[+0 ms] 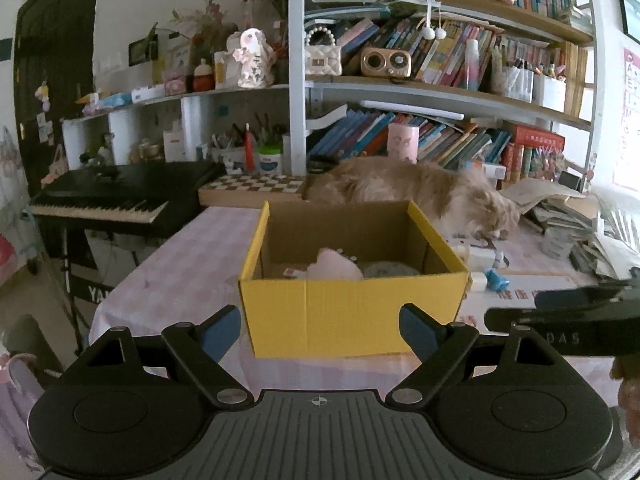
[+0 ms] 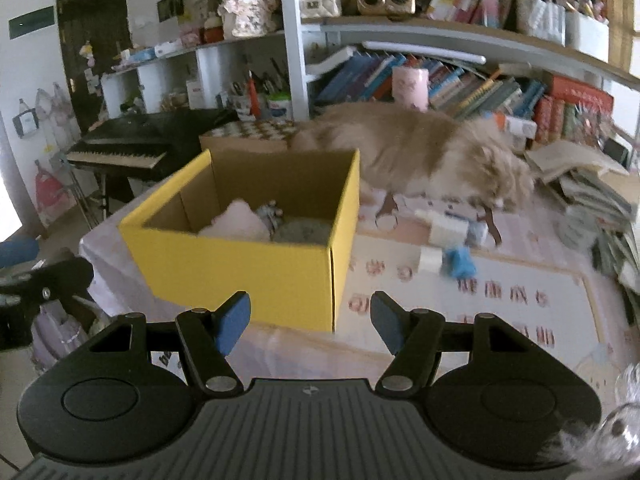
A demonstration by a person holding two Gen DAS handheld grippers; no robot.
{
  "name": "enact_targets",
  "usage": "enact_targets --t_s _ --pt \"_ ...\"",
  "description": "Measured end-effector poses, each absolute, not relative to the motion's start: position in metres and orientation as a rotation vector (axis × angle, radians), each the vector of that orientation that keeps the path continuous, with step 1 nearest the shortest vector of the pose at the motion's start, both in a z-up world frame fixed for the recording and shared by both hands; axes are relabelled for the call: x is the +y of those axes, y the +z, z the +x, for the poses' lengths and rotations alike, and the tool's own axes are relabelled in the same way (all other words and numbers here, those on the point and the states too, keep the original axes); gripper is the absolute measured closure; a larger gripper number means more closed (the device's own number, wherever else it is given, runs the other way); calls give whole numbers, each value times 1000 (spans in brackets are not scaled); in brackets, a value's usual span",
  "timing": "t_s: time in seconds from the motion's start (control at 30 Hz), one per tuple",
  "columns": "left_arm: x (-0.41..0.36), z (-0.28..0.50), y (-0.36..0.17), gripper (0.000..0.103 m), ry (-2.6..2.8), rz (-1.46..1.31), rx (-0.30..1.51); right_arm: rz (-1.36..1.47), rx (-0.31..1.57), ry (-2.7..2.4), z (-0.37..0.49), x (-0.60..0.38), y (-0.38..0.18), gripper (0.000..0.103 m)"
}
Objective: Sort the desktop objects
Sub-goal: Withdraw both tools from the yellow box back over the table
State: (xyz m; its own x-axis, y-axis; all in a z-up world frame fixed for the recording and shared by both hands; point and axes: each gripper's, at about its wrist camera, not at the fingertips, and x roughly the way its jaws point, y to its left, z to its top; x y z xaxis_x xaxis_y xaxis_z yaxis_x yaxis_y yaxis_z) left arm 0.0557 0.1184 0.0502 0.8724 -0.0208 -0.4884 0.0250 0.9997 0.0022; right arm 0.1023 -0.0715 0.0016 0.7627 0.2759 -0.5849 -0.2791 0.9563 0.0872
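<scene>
A yellow cardboard box (image 1: 352,312) (image 2: 240,272) stands on the pink-checked tablecloth, with a pink soft item (image 1: 334,266) (image 2: 236,220) and a grey round thing (image 2: 302,230) inside. My left gripper (image 1: 320,334) hovers just in front of the box, open and empty. My right gripper (image 2: 310,322) hangs near the box's front right corner, jaws apart with nothing between them. Small white boxes (image 2: 446,230) and a blue object (image 2: 460,262) (image 1: 496,280) lie on the mat to the right of the box.
A fluffy tan cat (image 1: 420,192) (image 2: 432,156) lies across the table behind the box. Stacked papers and books (image 2: 592,192) crowd the right side. A keyboard piano (image 1: 108,196) stands off the table's left edge, and shelves (image 1: 440,88) rise behind. The other gripper's black body (image 1: 568,328) shows at right.
</scene>
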Motion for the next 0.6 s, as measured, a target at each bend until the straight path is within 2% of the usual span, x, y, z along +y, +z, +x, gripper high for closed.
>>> enact_targets --t_s 0.6 --pt "113 26 28 14 -110 -3 576 32 707 182 37 -79 -32 39"
